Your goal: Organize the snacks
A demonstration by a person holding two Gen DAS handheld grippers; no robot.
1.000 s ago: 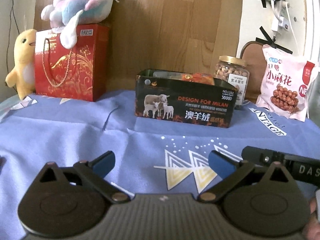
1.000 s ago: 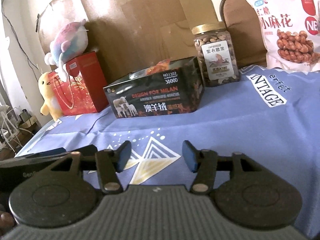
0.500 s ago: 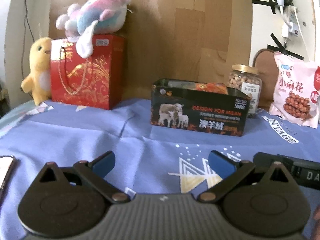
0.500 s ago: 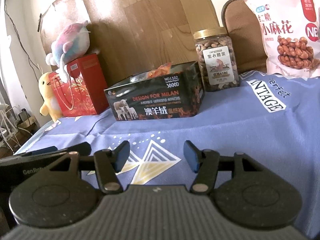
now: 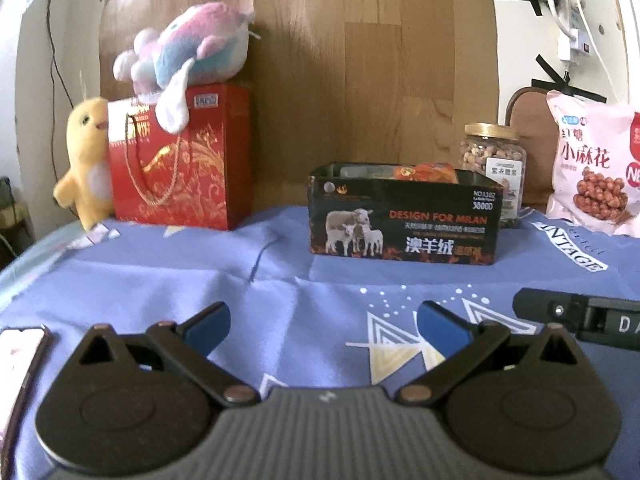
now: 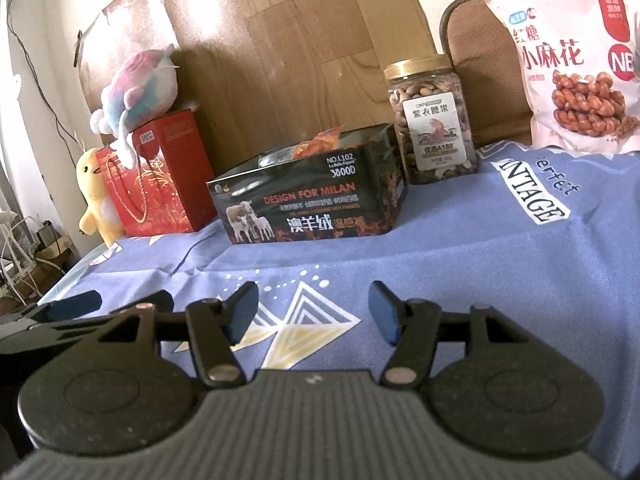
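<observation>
Snacks sit at the back right, nearer the right hand

Jar (image 6: 434, 120) and pink bag (image 6: 572, 60) stand at the far edge of the worktop (image 6: 460, 248), ahead and to the right of the right hand-held gripper (image 6: 312, 312). The box (image 6: 308, 196), with an orange packet poking out of its open top, lies ahead and slightly left of it, long side facing us. The jar stands upright just beside the box's right end; the bag leans behind it, further right.

From the left wrist view, the left hand-held gripper (image 5: 322, 326) faces the box almost straight on, with jar (image 5: 494, 172) and bag (image 5: 592, 164) well off to its right. So the right hand looks better placed for either snack, with the box as the likely home.

Both pairs of jaws are spread with nothing between them, just blue cloth below. Neither touches anything yet.
</observation>
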